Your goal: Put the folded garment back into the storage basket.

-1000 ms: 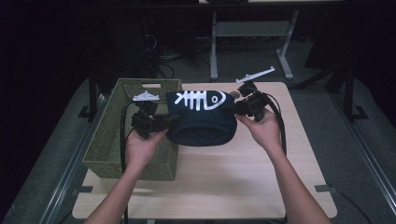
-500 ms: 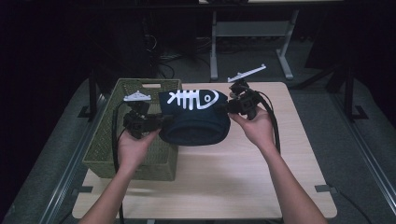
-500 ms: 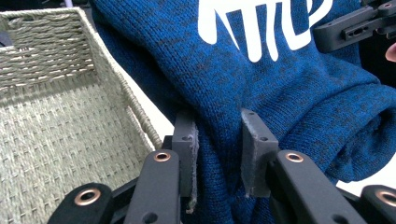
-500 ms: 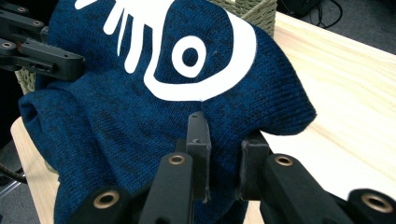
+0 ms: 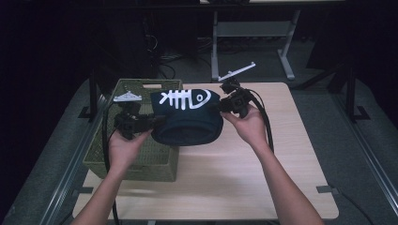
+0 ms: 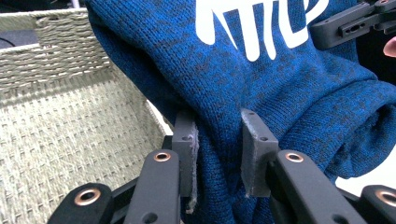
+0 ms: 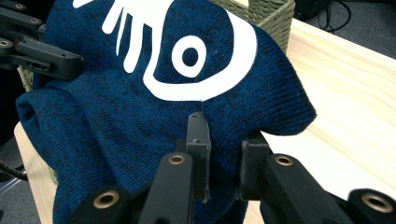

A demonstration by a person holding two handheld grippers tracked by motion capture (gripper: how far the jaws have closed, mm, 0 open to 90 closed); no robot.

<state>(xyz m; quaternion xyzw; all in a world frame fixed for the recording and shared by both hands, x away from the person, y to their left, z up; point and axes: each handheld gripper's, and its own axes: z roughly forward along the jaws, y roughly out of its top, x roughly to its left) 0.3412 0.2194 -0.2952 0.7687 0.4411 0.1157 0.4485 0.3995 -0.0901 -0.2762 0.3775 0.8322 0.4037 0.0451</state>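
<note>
Dark room, pale wooden table (image 5: 244, 187): from the high view, 2 grippers hold a folded blue sweater (image 5: 187, 119) above the green wicker basket (image 5: 141, 154) edge. Left gripper (image 6: 219, 144) view: jaws clamp knit. Right gripper (image 7: 224, 163) view: jaws pinch its other end.

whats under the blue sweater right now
The blue sweater hangs in the air, pinched by the left gripper and right gripper. Below it show the woven basket rim and the table. The spot straight beneath is covered.
</note>
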